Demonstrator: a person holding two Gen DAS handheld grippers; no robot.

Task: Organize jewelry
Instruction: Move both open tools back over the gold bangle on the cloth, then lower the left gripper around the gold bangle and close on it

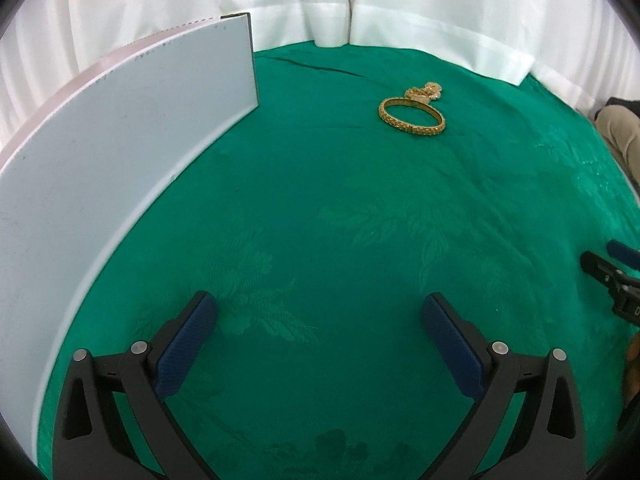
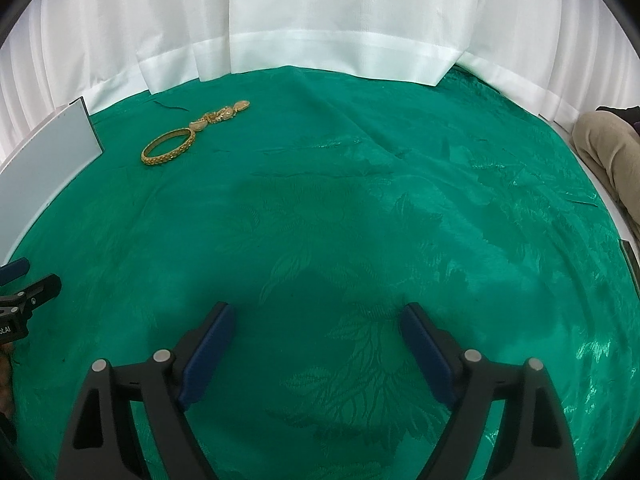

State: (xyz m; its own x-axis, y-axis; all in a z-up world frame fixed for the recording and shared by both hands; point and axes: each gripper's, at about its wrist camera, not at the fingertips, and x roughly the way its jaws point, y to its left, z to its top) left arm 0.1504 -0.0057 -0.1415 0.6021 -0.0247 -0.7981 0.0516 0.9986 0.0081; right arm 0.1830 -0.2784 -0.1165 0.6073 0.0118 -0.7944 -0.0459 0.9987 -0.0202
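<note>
Green cloth bench [image 1: 320, 208], white curtain behind. Gold bangle [image 1: 411, 115] lying flat far ahead, small gold pieces [image 1: 425, 91] touching its far side. Left claw [image 1: 320, 312] nearer, bangle ahead-right; right claw [image 2: 318, 322] sees it far left. Both claws wide apart, holding nothing.

We are seeing a green cloth [image 2: 360, 208] with a woven leaf pattern covering the worktop, catching light with a satin sheen. A gold bangle [image 1: 411, 115] is gleaming like textured metal, and the smaller gold pieces [image 2: 222, 115] beside it are shining too. The white curtain [image 2: 340, 20] is looking like matt fabric. The pale box [image 1: 120, 128] is showing a smooth, matt face. Both grippers are showing matt black plastic with ribbed blue pads [image 2: 206, 356].
</note>
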